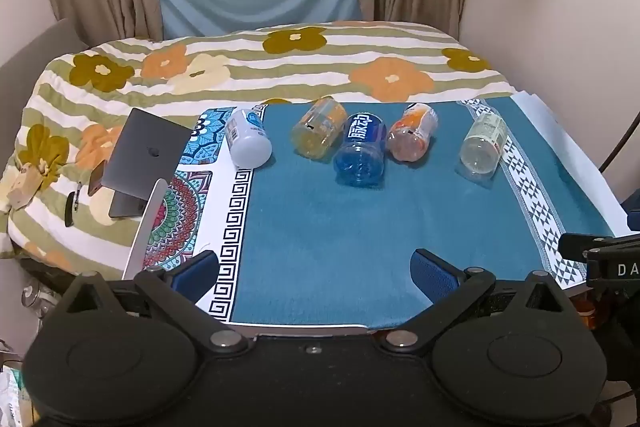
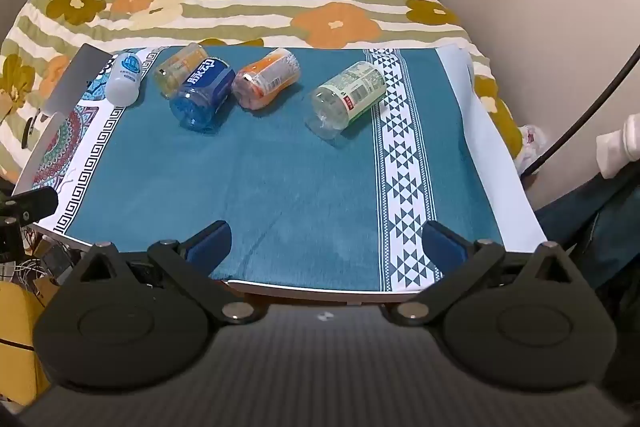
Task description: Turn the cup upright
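My left claw (image 1: 314, 273) hangs over the near edge of the table with its blue-padded fingers (image 1: 198, 275) spread wide and nothing between them, touching only air. My right claw (image 2: 326, 245) is the same: splayed wide, empty, poised above the near hem of the teal cloth (image 2: 280, 167).

Five cups lie on that cloth, all on their sides in a rough row along the far edge, bottoms turned toward me. From the left: one white cup (image 1: 248, 137), opaque plastic with a blue label, resting on the patterned border; one yellow cup (image 1: 318, 133), translucent; one blue cup (image 1: 362, 151), clear blue plastic with white characters on its band, pressed against the yellow one; one orange cup (image 1: 412, 139), just beside the blue; and one clear cup (image 1: 482, 147), with a pale green printed label, set apart near the triangle-patterned stripe (image 2: 404, 163). (They look like cut-down drink bottles, cylinders with ribbed bases.)

The cloth is napped, towel-like, with one Greek-key band (image 1: 236, 223) down the left. One grey laptop (image 1: 150, 159), smooth metal, stands half open at the table's left side. Behind is one bed under a striped quilt (image 1: 280, 71) with large orange and olive flowers.
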The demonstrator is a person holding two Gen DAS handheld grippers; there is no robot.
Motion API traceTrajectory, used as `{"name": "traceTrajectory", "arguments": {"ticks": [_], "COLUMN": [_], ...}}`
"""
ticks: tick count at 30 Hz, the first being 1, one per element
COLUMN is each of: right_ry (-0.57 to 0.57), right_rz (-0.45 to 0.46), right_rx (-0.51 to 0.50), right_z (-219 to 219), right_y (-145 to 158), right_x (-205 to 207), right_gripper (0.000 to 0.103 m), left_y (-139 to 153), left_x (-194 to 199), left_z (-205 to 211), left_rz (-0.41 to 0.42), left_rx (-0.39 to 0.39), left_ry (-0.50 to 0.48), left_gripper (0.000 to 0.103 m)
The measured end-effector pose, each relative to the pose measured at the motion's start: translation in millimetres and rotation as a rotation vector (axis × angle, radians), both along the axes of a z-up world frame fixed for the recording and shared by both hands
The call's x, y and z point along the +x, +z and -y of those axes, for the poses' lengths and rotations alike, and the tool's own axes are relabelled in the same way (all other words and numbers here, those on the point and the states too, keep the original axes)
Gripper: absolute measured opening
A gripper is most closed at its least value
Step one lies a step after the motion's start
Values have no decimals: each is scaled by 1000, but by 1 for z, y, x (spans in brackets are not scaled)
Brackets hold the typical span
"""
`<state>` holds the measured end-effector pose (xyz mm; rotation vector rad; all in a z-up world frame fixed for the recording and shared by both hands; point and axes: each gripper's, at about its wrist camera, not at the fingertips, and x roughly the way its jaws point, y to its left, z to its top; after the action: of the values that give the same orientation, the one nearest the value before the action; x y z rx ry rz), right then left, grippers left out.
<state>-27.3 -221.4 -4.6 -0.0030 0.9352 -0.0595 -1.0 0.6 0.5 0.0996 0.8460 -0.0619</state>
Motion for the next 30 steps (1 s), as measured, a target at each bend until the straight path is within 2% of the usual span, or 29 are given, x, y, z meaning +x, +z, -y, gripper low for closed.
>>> {"name": "traceTrajectory", "arguments": {"ticks": [30], "right_ry": [-1], "right_rz": [12], "right_rx": [3], "right_z": [-2], "right_y": [2], "right_x": [-1], "right_gripper": [103], "left_y": [1], "left_x": [0], "left_z": [-4], "left_rz": [-7], "left_rx": [9], "left_ry": [7], "left_gripper": [103]}}
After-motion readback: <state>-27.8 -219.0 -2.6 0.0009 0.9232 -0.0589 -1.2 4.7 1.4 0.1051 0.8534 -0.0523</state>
